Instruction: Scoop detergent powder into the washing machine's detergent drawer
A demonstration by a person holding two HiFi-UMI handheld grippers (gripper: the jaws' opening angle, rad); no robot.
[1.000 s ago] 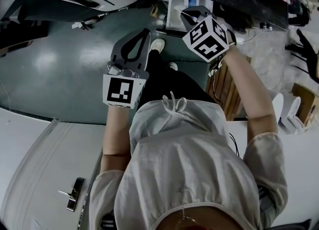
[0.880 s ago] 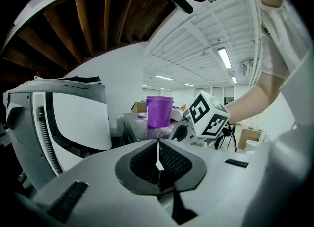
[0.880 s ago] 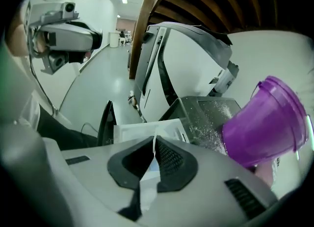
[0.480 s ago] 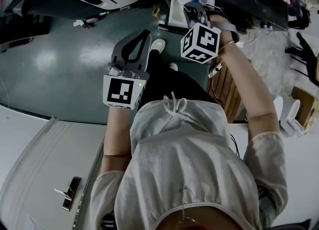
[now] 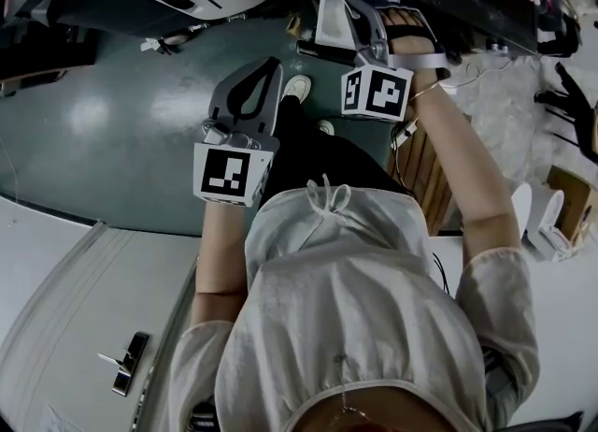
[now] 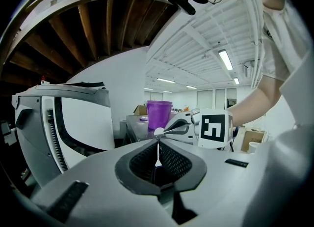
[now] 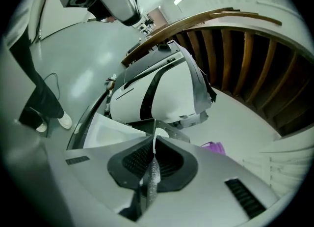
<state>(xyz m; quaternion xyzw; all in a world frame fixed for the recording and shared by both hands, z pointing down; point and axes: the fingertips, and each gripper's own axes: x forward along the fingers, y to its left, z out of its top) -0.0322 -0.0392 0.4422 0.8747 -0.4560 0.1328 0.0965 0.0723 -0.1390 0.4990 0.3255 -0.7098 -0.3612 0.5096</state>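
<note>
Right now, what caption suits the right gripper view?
Right gripper shut on a scoop, its white bowl poised by a white tray.

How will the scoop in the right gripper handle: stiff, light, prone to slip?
Probably light: the scoop is a thin strip with a small white bowl. It may pivot, since the right gripper pinches only its narrow handle, with the bowl past the tips. Powder would likely spill if it tilts, as the bowl is small.

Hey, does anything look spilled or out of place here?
Nothing stands out. The right gripper is shut on the scoop near the white tray, the left gripper shut and empty; no spill shows.
</note>
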